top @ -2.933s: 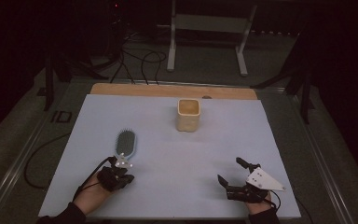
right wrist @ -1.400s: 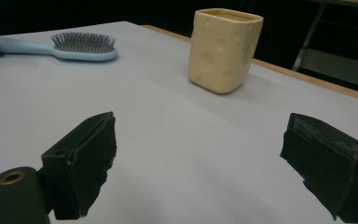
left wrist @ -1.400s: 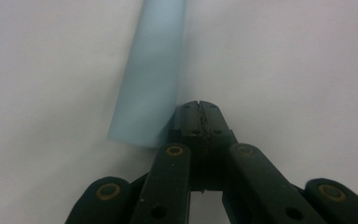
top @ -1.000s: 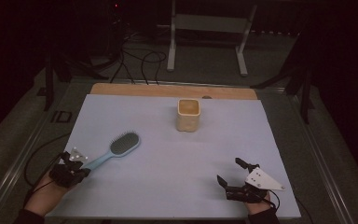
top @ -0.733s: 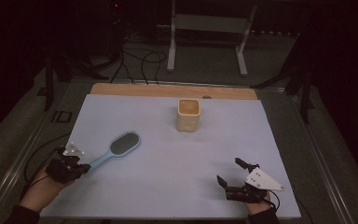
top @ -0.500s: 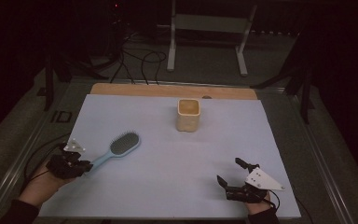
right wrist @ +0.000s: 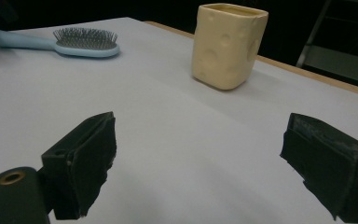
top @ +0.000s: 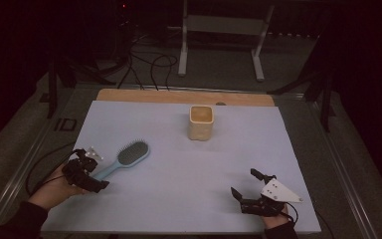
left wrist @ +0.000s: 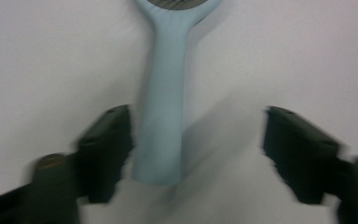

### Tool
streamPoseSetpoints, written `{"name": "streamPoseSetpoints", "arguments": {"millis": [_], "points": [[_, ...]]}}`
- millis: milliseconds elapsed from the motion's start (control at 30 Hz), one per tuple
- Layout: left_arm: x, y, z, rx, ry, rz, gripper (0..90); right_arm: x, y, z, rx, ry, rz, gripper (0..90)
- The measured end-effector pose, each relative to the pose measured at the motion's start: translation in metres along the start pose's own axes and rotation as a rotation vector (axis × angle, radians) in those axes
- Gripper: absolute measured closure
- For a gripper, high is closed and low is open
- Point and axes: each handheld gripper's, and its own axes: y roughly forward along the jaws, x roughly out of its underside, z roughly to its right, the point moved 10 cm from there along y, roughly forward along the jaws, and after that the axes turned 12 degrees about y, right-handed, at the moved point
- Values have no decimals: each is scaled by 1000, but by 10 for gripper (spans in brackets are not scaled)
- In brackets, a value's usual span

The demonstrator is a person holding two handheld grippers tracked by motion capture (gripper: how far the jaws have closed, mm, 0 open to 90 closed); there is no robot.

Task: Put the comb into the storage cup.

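Observation:
A light blue hairbrush (top: 129, 155) lies bristles-up and slanted on the white table, its handle pointing toward the near left. My left gripper (top: 94, 171) sits at the handle's end. In the left gripper view the gripper (left wrist: 198, 135) is open wide, with the handle (left wrist: 163, 107) between the jaws, close beside the left one. My right gripper (top: 245, 182) rests open near the front right edge with nothing between its jaws (right wrist: 200, 140). The right gripper view also shows the brush (right wrist: 77, 43) far off at the left.
A cream square cup (top: 201, 122) stands upright at the middle back of the white table top (top: 179, 199); it also appears in the right gripper view (right wrist: 228, 44). A wooden strip (top: 179, 96) runs along the far edge. Cables lie on the floor behind.
The brush has swung from pointing straight at the person to lying slanted. My left gripper went out to the left, then edged back to the handle's end. The right gripper stayed put.

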Motion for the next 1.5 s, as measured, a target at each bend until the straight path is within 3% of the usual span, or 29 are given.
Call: {"name": "streamPoseSetpoints", "arguments": {"millis": [100, 233, 300, 400, 433, 633, 833, 867, 967, 1233, 1500], "points": [[-4, 2, -2, -7, 20, -7, 80, 1, 0, 0, -3, 2, -2, 96], [-8, 5, -1, -2, 60, -29, 79, 0, 0, 0, -1, 2, 1, 95], [-10, 7, -2, -3, 58, -37, 66, 1, 0, 1, -1, 6, -3, 95], [-12, 10, -6, -41, 67, -61, 48, 0, 0, 0, 1, 4, 0, 95], [-12, 10, -6, -41, 67, -61, 4, 0, 0, 0, 1, 4, 0, 95], [-20, 15, -6, -2, 99, -73, 0, 1, -1, 1, 4, 4, -2, 95], [-26, 21, -8, 11, 127, -85, 0, 2, -1, 1, 3, 5, -6, 95], [-29, 25, -8, 32, 135, -81, 0, 2, -1, 1, 4, 4, -3, 95], [-30, 30, -11, 25, 149, -105, 0, 2, -2, 1, 2, 4, -3, 95], [-35, 39, -16, 47, 147, -118, 34, 2, -2, 1, 2, 4, -4, 95], [-35, 44, -19, 52, 156, -140, 167, 2, -2, 0, 2, 3, -4, 95]]}}
